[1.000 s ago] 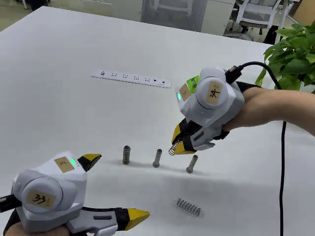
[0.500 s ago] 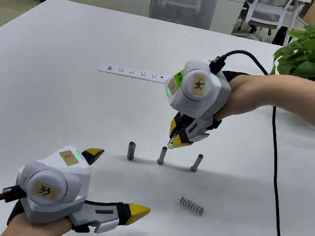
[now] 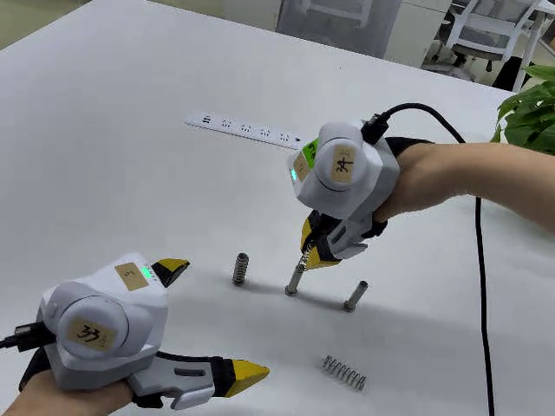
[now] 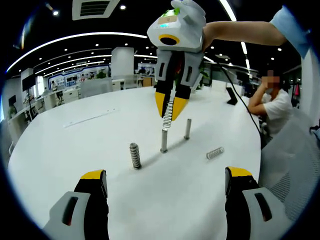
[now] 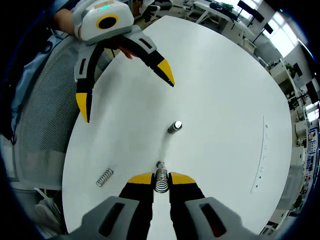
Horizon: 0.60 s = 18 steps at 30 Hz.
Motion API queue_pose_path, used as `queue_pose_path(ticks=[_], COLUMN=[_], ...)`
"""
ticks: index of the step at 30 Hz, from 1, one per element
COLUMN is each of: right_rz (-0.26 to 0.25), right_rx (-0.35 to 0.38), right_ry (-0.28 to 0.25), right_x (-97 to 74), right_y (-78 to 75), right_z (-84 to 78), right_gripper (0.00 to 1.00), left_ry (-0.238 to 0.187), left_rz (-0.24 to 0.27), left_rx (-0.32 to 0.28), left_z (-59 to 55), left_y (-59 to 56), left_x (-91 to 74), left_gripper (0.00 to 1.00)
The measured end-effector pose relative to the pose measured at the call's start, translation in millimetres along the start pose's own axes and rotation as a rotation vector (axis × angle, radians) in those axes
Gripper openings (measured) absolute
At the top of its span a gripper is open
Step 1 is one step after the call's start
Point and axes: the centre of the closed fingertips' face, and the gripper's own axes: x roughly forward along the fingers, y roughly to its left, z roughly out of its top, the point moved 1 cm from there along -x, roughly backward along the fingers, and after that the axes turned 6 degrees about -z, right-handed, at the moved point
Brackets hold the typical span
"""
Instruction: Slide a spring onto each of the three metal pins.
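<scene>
— What is the right claw [image 5: 161,179] doing?
— It is pinching a spring [image 5: 160,181] and holding it just above the middle pin [image 3: 295,279], with the lower end right at the pin's top.
— And around that?
— The left pin [image 3: 240,269] is already wearing a spring. The right pin [image 3: 355,295] is standing bare. A loose spring [image 3: 343,373] is lying on the table [image 3: 130,173]. The left claw [image 3: 211,321] is hanging spread wide, gripping nothing.

Office: swivel chairs [image 3: 482,33], strip ceiling lights [image 4: 100,38].
</scene>
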Motion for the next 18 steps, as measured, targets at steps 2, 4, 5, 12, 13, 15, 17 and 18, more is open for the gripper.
queue_pose_path(ticks=[2, 4, 5, 12, 13, 15, 17, 18], right_rz=[0.001, 0.004, 0.007, 0.015, 0.016, 0.018, 0.019, 0.022], right_rx=[-0.001, -0.001, -0.001, -0.008, -0.009, -0.015, -0.014, -0.012], right_ry=[0.005, 0.008, 0.011, 0.017, 0.019, 0.021, 0.021, 0.023], right_x=[0.5, 0.7, 1.1, 5.0, 5.6, 7.0, 7.4, 8.3], right_y=[-0.7, -0.6, -0.4, -1.7, -1.5, -1.4, -2.1, -1.7], right_z=[0.1, -0.2, -1.3, -1.8, -2.1, -2.6, -2.1, -2.4], right_gripper=[0.13, 0.13, 0.13, 0.13, 0.13, 0.13, 0.13, 0.13], left_ry=[0.002, -0.002, -0.003, -0.007, -0.007, -0.008, -0.008, -0.007], left_rz=[0.001, 0.0, -0.002, -0.012, -0.012, -0.012, -0.012, -0.012], left_rx=[-0.002, -0.002, -0.004, -0.006, -0.006, -0.007, -0.006, -0.006], left_z=[-0.5, 0.9, 1.3, 1.7, 1.8, 2.2, 2.1, 2.2], left_y=[-0.7, -1.6, -2.1, -2.8, -2.8, -2.9, -2.6, -2.7], left_x=[-0.7, -1.0, -1.0, -0.1, 0.0, 0.0, 0.2, 0.3], left_gripper=[1.0, 1.0, 1.0, 1.0, 1.0, 1.0, 1.0, 1.0])
